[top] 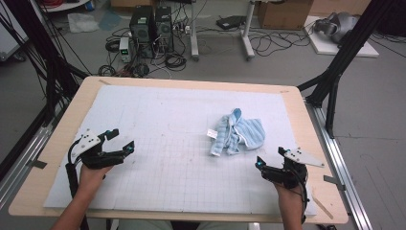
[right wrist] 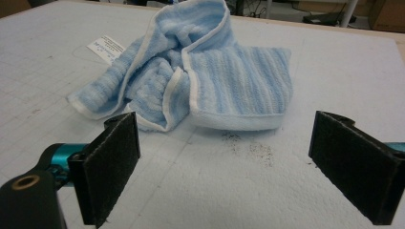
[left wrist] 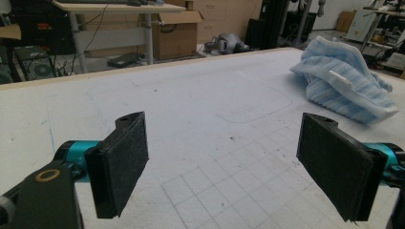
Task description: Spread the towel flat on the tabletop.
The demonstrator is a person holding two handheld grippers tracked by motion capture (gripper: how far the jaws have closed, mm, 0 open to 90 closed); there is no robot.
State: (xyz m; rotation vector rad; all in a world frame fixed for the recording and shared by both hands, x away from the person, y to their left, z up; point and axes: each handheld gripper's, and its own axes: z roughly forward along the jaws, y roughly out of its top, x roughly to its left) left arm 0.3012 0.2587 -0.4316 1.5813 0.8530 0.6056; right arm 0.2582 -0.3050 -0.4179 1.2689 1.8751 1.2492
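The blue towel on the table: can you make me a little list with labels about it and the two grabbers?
towel: blue towel, striped, crumpled in a heap, white tag showing
surface: white mat on a wooden table
left gripper: open, empty, far from the towel
right gripper: open, empty, close to the towel, not touching

Your left gripper [left wrist: 224, 167] has its two black jaws wide apart with nothing between them. Under them is the white mat [left wrist: 200, 109] with thin square lines. The crumpled blue towel [left wrist: 341, 86] lies far off, up to the right.
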